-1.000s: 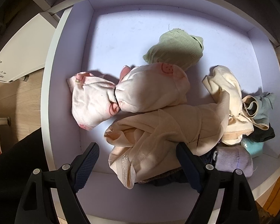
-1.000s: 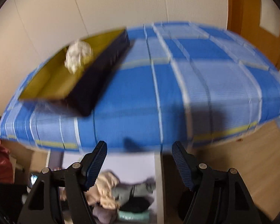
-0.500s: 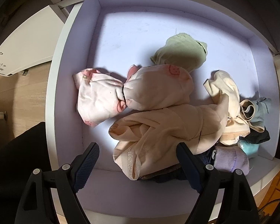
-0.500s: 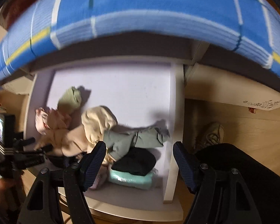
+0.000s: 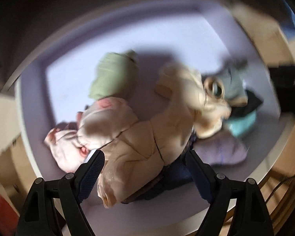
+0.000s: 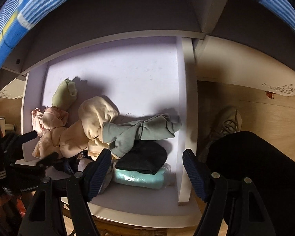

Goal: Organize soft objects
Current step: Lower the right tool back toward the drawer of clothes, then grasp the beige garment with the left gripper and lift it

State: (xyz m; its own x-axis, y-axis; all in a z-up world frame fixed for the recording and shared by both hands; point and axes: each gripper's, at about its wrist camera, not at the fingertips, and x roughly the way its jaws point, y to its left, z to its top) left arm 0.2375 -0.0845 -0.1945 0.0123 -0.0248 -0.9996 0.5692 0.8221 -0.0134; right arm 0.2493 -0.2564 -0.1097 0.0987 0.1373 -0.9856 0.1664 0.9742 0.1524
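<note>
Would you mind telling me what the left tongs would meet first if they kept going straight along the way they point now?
Most likely the beige garment. It lies right between the open fingers of the left tongs, draped over a dark blue item in the drawer. The picture is blurred, so depth is uncertain.

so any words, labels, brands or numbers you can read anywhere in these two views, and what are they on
None can be read.
Floral decal on the white panel: a flower pattern only, no lettering.
Similar faint marking on another white panel: too small to tell.
Pink garment: pink printed shapes, blurred; no letters show.
The clothes in the drawer show no legible tags, and the left wrist view is motion-blurred throughout.
</note>
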